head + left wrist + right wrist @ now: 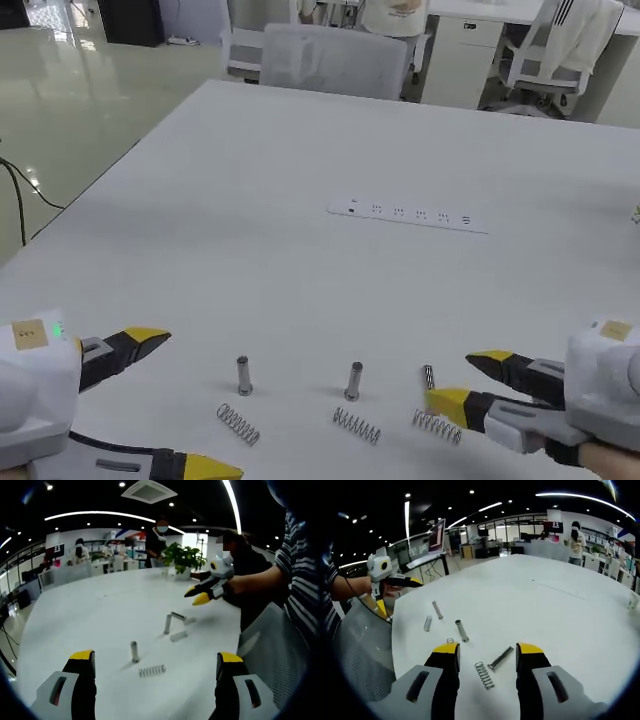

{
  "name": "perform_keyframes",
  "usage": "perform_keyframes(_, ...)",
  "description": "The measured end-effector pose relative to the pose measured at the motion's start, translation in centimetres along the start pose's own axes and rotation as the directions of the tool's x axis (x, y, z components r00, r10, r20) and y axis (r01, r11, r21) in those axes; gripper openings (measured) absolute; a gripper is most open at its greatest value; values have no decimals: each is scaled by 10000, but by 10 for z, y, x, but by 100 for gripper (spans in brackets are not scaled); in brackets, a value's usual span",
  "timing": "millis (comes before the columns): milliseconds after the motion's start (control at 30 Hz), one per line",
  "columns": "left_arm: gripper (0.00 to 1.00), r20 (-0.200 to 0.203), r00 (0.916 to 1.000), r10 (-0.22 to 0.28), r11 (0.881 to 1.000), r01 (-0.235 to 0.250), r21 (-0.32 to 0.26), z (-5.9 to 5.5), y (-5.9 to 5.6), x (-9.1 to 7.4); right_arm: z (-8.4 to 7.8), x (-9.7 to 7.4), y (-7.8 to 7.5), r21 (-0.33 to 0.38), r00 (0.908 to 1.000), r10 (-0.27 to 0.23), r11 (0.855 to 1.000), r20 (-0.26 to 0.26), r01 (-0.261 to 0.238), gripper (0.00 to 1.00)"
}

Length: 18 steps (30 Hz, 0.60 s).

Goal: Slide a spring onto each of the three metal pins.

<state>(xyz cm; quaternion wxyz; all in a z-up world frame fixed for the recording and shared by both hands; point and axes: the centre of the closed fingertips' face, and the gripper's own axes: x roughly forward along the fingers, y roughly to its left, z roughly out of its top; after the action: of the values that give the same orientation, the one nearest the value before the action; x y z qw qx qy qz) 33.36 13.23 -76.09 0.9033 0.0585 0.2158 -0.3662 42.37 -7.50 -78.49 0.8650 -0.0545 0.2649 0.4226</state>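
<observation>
While three pins [353, 381] sit in a row on the white surface [300, 150], each with a loose spring [356, 425] at its six o'clock, the left tool [185, 400] at eight o'clock and the right tool [468, 378] at four o'clock both hold their jaws apart, gripping nothing.

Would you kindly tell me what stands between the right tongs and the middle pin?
The right-hand pin, with a spring lying beside it, in the head view.

Bright, even overhead light. Ceiling strips [100, 514] glare above the table [300, 150]. Faint soft shadows beside the pins [134, 651]. Gripper views bow at the edges; the far room is soft.
</observation>
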Motion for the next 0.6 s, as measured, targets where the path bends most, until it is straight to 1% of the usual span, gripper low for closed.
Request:
perform_keyframes(100,98,-2,10000,-23,10000,23,37,1,-1,-1,-3,7,-11,713,9989,-293,9969,-354,318,36)
perform_keyframes(133,98,11,10000,-12,10000,12,37,1,-1,-1,-7,10,-18,971,9971,-492,9938,-584,547,34)
perform_keyframes(200,98,33,10000,4,10000,-4,13,1,0,-2,-11,14,-25,1362,9944,-685,9875,-802,790,30)
perform_keyframes(300,98,18,10000,13,10000,-13,-12,0,0,-2,-15,22,-30,2308,9925,-649,9691,-1036,874,22)
perform_keyframes(333,98,-12,10000,9,10000,-9,-3,-1,-1,-2,-18,25,-31,2557,9908,-626,9624,-1201,918,21)
perform_keyframes(367,98,-25,10000,1,10000,-1,-2,-1,-1,-2,-18,27,-32,2467,9903,-633,9647,-1236,924,21)
perform_keyframes(400,98,-28,10000,-19,10000,19,-18,-1,-2,-2,-21,30,-32,2488,9878,-683,9632,-1399,1018,20)
perform_keyframes(467,98,-41,10000,-31,10000,31,-34,-2,-2,-2,-24,36,-32,2382,9832,-744,9646,-1669,1134,17)
perform_keyframes(567,98,-72,10000,-39,10000,39,-43,-3,-2,-2,-29,42,-31,2506,9766,-716,9603,-2027,1224,14)
perform_keyframes(600,98,-74,10000,-41,10000,40,-48,-3,-2,-2,-32,44,-32,2519,9730,-726,9592,-2190,1283,14)
